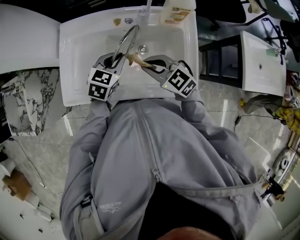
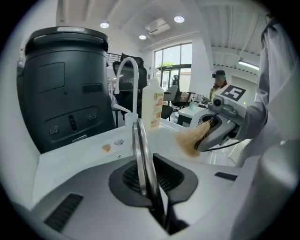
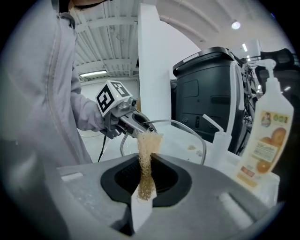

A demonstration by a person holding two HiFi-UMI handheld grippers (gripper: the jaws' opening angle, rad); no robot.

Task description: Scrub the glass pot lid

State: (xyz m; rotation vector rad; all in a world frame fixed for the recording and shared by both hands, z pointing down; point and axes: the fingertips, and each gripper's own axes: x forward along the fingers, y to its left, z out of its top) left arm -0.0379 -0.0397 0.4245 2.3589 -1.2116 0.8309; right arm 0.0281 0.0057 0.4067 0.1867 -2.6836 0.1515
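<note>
My left gripper (image 1: 112, 60) is shut on the rim of the glass pot lid (image 1: 125, 40) and holds it upright on edge over the white sink (image 1: 75, 56). In the left gripper view the lid's metal rim (image 2: 140, 154) runs edge-on out of the left gripper (image 2: 151, 190). My right gripper (image 1: 152, 65) is shut on a tan scrub pad (image 1: 136, 59), whose end points at the lid's right face. The pad (image 2: 191, 139) sits just right of the lid; I cannot tell whether they touch. The right gripper view shows the pad (image 3: 146, 164) sticking up from the right gripper (image 3: 145, 187), with the lid (image 3: 187, 129) behind it.
An orange-labelled soap bottle (image 1: 176, 11) stands on the sink's back ledge beside the faucet (image 1: 145, 9). The drain (image 1: 143, 48) lies below the lid. A black bin (image 2: 65, 89) stands behind the sink. A second white sink (image 1: 262, 61) is at the right.
</note>
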